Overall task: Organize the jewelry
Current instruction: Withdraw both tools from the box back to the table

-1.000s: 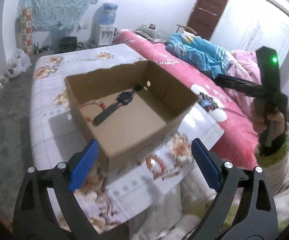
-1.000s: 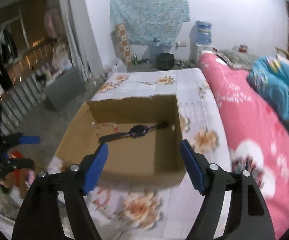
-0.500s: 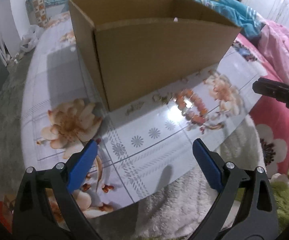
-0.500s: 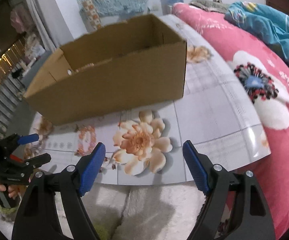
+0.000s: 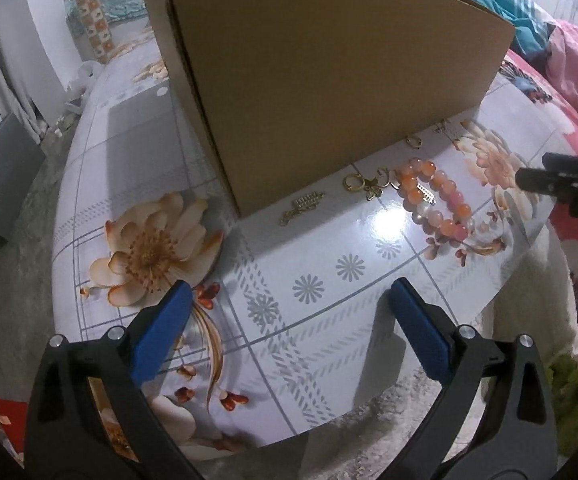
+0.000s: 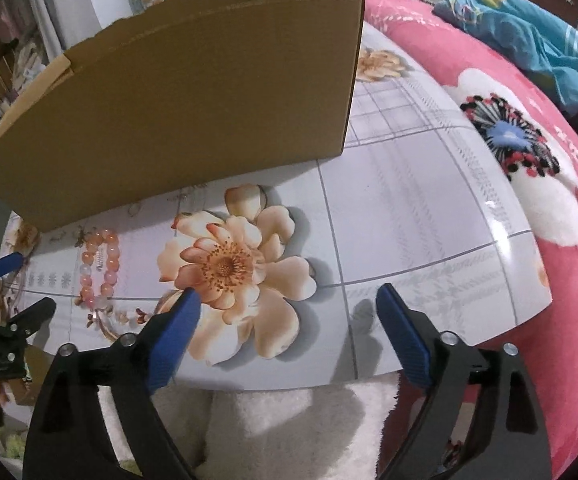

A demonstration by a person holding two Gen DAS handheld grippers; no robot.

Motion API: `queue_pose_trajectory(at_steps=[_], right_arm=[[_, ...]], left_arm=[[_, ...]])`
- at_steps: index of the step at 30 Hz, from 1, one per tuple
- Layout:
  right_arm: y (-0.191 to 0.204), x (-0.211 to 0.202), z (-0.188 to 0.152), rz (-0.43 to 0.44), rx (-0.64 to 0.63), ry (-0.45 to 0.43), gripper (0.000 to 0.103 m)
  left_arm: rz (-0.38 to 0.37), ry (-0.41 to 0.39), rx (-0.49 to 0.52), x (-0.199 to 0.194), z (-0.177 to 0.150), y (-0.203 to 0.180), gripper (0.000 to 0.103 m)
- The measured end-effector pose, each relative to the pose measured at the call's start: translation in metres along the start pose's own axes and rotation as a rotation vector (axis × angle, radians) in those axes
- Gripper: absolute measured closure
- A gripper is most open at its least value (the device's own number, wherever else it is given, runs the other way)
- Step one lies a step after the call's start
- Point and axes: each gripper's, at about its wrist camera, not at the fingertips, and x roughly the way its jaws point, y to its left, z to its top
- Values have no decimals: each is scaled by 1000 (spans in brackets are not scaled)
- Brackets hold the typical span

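I've dropped both tongs, left (image 5: 285, 328) and right (image 6: 285, 330), wide and empty, below the box (image 5: 329, 80) rim, so the bracelet (image 5: 435, 200) beside it comes next.

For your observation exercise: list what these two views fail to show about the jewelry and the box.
- Cardboard box interior: both views, hidden behind its near wall.
- Small gold pieces: left view, too small to identify.
- Bead bracelet: right view, blurred.
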Motion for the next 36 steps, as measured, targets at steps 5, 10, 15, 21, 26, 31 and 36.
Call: queue_pose_trajectory(at_steps=[5,10,15,21,26,31,36], right_arm=[[2,6,2,-27,-18,-3,9],[1,9,3,-29,-21,-7,6],[0,10,5,-33,7,-12,6],[0,10,4,-32,5,-23,6],[-5,7,3,4,9,-30,6],[-11,6,1,39,6,-38,6],[-14,5,2,54,19,-44,6]], left_arm=[[-6,37,9,2,4,-2,7],[-7,38,10,3,5,0,7],[-3,31,3,3,7,-2,7],[3,13,-3,2,3,-1,7],[-4,-2,12,1,2,0,7],[16,14,23,-3,6,-3,7],[-70,-117,11,-35,18,-7,7]])
